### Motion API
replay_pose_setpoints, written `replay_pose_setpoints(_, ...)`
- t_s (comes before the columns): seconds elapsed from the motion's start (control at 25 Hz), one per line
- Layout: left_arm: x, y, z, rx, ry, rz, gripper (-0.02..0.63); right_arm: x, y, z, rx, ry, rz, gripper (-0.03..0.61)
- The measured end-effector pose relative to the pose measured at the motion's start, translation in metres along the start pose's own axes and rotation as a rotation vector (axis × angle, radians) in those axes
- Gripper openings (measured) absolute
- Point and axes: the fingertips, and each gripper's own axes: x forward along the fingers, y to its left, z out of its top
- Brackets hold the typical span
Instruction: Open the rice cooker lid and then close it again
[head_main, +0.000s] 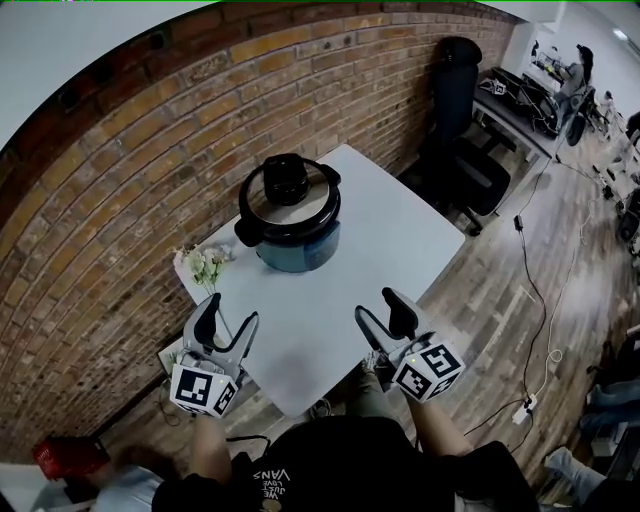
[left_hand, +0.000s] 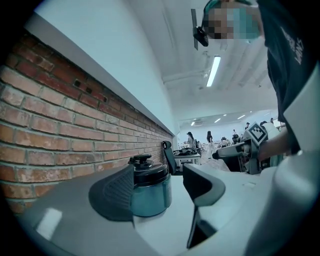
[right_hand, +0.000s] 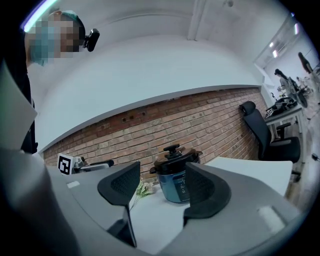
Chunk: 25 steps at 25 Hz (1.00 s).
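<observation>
White tabletop (head_main: 400, 240) set against brick wall (head_main: 120, 200). Blue rice cooker (head_main: 290, 240) toward far side, black lid (head_main: 290, 195) down, small flowers (head_main: 205, 265) just beside. Left gripper (head_main: 228, 312) and right gripper (head_main: 377, 303) over near edge, both wide open and empty, well apart from cooker.

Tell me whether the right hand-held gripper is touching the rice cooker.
Apart. The head view shows a stretch of bare table between the right hand-held gripper and the rice cooker; its jaws stand open and empty.
</observation>
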Motion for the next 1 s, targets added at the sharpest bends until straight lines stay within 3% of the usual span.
replay_pose_setpoints(0.32,0.055,0.022,0.013,0.058,-0.015,0.047,0.282,0.050,-0.034,0.004,-0.004,0.073,0.099,0.275)
replay_pose_setpoints(0.6,0.119,0.043,0.030,0.185,0.002,0.026,0.282,0.093,-0.062,0.014,-0.017,0.136,0.200,0.275)
replay_pose_setpoints(0.76,0.154,0.053,0.031,0.248,0.082,-0.036,0.282,0.110,-0.080,0.021,-0.013,0.147,0.237,0.273)
replay_pose_setpoints(1.0,0.209,0.048,0.029,0.322,0.212,-0.217,0.284,0.128,-0.107,0.018,0.017,0.164,0.272,0.273)
